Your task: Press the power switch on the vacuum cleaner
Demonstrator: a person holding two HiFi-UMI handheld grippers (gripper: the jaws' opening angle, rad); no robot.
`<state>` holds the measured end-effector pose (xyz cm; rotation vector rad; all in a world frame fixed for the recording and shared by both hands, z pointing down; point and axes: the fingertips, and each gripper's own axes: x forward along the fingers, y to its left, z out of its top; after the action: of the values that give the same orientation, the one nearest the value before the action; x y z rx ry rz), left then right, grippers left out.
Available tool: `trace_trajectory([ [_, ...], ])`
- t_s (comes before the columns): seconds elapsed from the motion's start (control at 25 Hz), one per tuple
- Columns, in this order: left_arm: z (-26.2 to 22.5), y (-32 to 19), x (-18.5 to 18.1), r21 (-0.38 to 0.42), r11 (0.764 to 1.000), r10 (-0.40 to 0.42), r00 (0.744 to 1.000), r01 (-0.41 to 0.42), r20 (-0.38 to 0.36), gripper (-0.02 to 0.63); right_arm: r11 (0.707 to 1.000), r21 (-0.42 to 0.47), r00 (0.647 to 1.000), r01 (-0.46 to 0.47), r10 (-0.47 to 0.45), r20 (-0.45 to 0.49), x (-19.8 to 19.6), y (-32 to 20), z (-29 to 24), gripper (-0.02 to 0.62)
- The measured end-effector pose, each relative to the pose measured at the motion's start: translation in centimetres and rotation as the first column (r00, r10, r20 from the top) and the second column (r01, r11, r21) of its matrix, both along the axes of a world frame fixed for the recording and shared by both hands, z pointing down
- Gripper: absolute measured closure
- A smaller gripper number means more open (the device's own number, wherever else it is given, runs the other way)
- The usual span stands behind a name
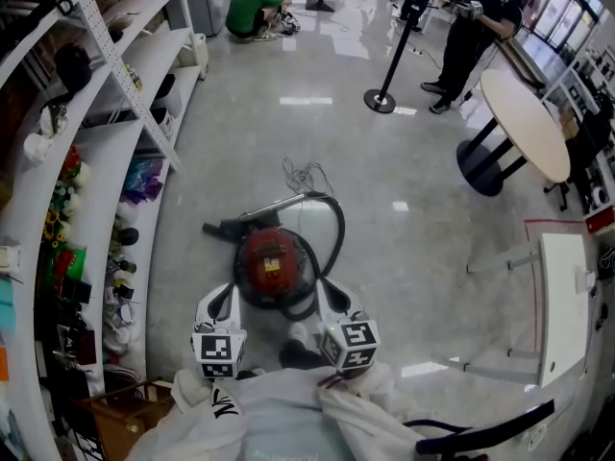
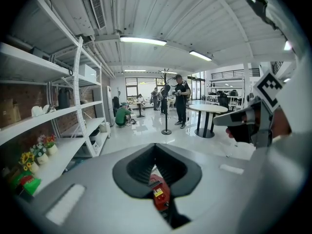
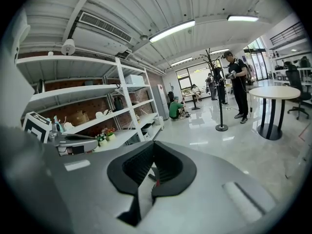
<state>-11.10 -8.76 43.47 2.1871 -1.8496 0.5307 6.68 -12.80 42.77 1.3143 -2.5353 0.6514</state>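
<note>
Looking steeply down at a red vacuum cleaner (image 1: 273, 265) parked on the glossy floor (image 1: 404, 229), dead ahead and just past both grippers. Holding the left gripper (image 2: 156, 151) low by the vacuum's near left side, jaws pinched together down to a thin slit, nothing clamped; can spot a sliver of the red body through that slit. Same deal with the right gripper (image 3: 152, 149) by the near right side: jaws together, just a thin slit, gripping nothing. Can't really tell from above whether either tip is touching the hose or only hanging over it.

Also seeing a black hose (image 1: 338, 230) looped round the vacuum's right side and back to a wand (image 1: 274, 205) lying at its far left; a loose tangle of cable (image 1: 303, 173) a bit further out. Got white shelving (image 1: 125, 142) crammed with small stuff down the left; a round table (image 1: 527, 123) and a black stanchion post (image 1: 384, 89) off to the far right; someone in a green top (image 1: 255, 6) crouched at the far end; someone in black (image 1: 471, 32) standing near the post.
</note>
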Motion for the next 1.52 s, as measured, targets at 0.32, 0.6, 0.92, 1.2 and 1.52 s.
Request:
trace_trajectory([
  [0.32,-0.3,-1.3,1.0,0.008,1.000,-0.025,1.000,0.025,0.013,0.606,1.000,-0.002,0.999,0.031,-0.031,0.010,0.8,-1.8,0.6,0.594],
  [0.6,-0.3,-1.6,1.1,0.010,0.999,-0.041,0.999,0.041,0.020,0.606,0.999,0.009,0.999,0.041,-0.041,0.020,1.0,-2.9,0.6,0.594],
  [0.92,-0.2,-2.0,1.1,0.005,1.000,-0.031,0.999,0.031,0.031,0.606,0.999,-0.001,0.999,0.032,-0.032,0.029,1.0,-2.8,1.2,0.594],
  [1.2,0.6,-2.2,2.1,-0.023,1.000,0.007,1.000,-0.006,0.022,0.606,1.000,-0.025,1.000,0.000,0.000,0.015,1.7,-2.8,1.8,0.594],
  [1.52,0.7,-3.1,2.0,-0.028,0.999,0.038,0.999,-0.038,0.009,0.606,0.999,-0.039,1.000,-0.021,0.020,-0.005,1.5,-3.0,2.0,0.595],
])
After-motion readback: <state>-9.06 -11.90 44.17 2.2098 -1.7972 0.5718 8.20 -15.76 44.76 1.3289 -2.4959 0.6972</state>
